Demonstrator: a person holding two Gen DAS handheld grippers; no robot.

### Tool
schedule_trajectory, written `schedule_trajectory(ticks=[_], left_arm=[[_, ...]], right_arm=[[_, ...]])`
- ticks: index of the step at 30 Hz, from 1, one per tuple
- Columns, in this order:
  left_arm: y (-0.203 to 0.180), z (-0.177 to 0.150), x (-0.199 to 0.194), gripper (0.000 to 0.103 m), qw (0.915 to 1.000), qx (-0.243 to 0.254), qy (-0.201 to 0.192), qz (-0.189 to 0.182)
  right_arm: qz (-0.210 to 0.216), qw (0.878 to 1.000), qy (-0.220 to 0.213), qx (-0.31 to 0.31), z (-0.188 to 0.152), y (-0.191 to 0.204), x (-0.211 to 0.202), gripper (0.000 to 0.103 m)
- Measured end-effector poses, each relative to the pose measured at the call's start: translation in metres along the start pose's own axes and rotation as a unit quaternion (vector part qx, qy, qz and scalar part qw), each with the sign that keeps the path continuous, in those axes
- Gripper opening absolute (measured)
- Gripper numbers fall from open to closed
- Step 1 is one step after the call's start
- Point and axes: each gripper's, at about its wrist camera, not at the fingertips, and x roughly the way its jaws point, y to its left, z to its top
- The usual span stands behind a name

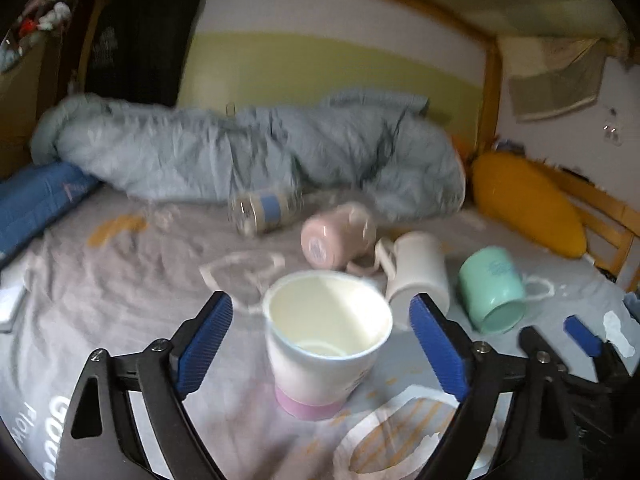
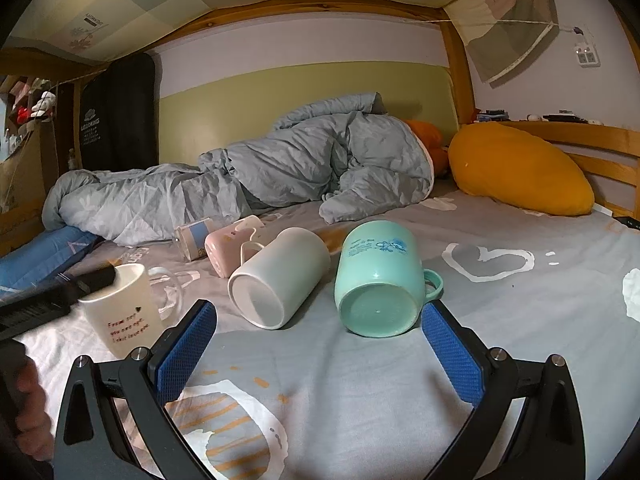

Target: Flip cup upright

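You are working on a bed, its grey printed sheet (image 2: 360, 380) soft and rumpled, with a blue-grey duvet (image 2: 248, 176) heaped behind and a yellow pillow (image 2: 520, 168) to the right. On the sheet lie a mint-green mug (image 2: 378, 276), a white mug (image 2: 280, 276), a pink mug (image 2: 230, 246) and a glass jar with a blue label (image 2: 194, 240), all on their sides. One cream cup with red lettering (image 1: 324, 336) stands mouth up, slightly tilted, between the fingers of your left gripper (image 1: 320, 344), which are spread wide and not touching it. Your right gripper (image 2: 320, 348) is also spread wide and holds nothing, with the mint-green mug just ahead of it, base toward you.

The soft sheet is the main risk, I judge: the tilted cup may tip if a finger brushes it, and a tipped mug may roll if nudged off-centre.

The left view is blurred, the pink mug's handle is hard to read, and the jar is partly hidden behind it.
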Motion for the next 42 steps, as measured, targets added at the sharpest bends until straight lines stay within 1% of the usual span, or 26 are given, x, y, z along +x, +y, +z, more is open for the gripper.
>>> schedule_trajectory(ticks=[2,5,7,9,10,11,13,14,15,17,18,21,22,24,26,28,29,31,33,38,42], left_arm=[[-0.001,0.002,-0.02,0.103,0.9989,0.022,-0.038,0.015],[-0.002,0.003,-0.048,0.103,0.9915,0.07,-0.101,0.042],[-0.001,0.002,-0.063,0.103,0.9863,0.093,-0.126,0.052],[0.007,0.003,-0.074,0.103,0.9877,0.081,-0.126,0.044],[0.015,0.0,-0.082,0.103,0.9881,0.063,-0.132,0.046],[0.022,-0.004,-0.09,0.103,0.9868,0.048,-0.147,0.049],[0.034,-0.014,-0.105,0.103,0.9796,0.033,-0.187,0.065],[0.039,-0.015,-0.107,0.103,0.9785,0.034,-0.19,0.073],[0.046,-0.013,-0.103,0.103,0.9812,0.033,-0.177,0.068],[0.062,-0.008,-0.094,0.103,0.9894,0.02,-0.142,0.021],[0.067,-0.008,-0.093,0.103,0.99,0.015,-0.139,0.018],[0.073,-0.013,-0.095,0.103,0.9852,0.038,-0.163,0.038],[0.072,-0.017,-0.094,0.103,0.9848,0.048,-0.162,0.04],[0.073,-0.025,-0.087,0.103,0.9844,0.064,-0.155,0.053],[0.075,-0.039,-0.079,0.103,0.9843,0.064,-0.15,0.069],[0.079,-0.042,-0.066,0.103,0.9891,0.051,-0.115,0.077],[0.08,-0.041,-0.064,0.103,0.9896,0.043,-0.113,0.078],[0.082,-0.044,-0.065,0.103,0.9907,0.039,-0.114,0.064],[0.082,-0.045,-0.065,0.103,0.9909,0.038,-0.111,0.065],[0.075,-0.047,-0.063,0.103,0.9894,0.05,-0.108,0.083],[0.075,-0.047,-0.064,0.103,0.9898,0.049,-0.105,0.083]], right_arm=[[0.001,1.0,-0.002,-0.004,0.0,0.001,-0.002,0.103],[0.004,1.0,-0.008,-0.01,0.001,0.004,-0.004,0.103],[0.006,1.0,-0.013,-0.014,0.0,0.005,-0.007,0.103],[0.011,0.999,-0.023,-0.021,0.0,0.008,-0.012,0.103],[0.02,0.999,-0.032,-0.022,0.001,0.01,-0.016,0.103],[0.031,0.998,-0.043,-0.021,0.001,0.013,-0.022,0.103],[0.053,0.997,-0.061,-0.013,0.001,0.016,-0.032,0.103],[0.062,0.996,-0.066,-0.008,0.001,0.019,-0.036,0.103],[0.068,0.995,-0.067,-0.008,0.001,0.024,-0.037,0.103],[0.065,0.995,-0.067,-0.034,0.0,0.039,-0.038,0.103],[0.06,0.995,-0.069,-0.051,-0.001,0.046,-0.038,0.103],[0.052,0.993,-0.069,-0.08,-0.006,0.061,-0.039,0.103],[0.051,0.993,-0.067,-0.083,-0.006,0.063,-0.038,0.103],[0.043,0.994,-0.066,-0.081,-0.007,0.066,-0.037,0.103],[0.041,0.994,-0.071,-0.069,-0.008,0.065,-0.04,0.103],[0.049,0.995,-0.07,-0.057,-0.009,0.066,-0.039,0.103],[0.051,0.995,-0.065,-0.058,-0.009,0.066,-0.037,0.103],[0.05,0.996,-0.049,-0.064,-0.009,0.069,-0.029,0.103],[0.05,0.996,-0.035,-0.069,-0.009,0.072,-0.022,0.103],[0.045,0.995,-0.036,-0.086,-0.011,0.077,-0.021,0.103],[0.04,0.995,-0.032,-0.085,-0.011,0.076,-0.02,0.103]])
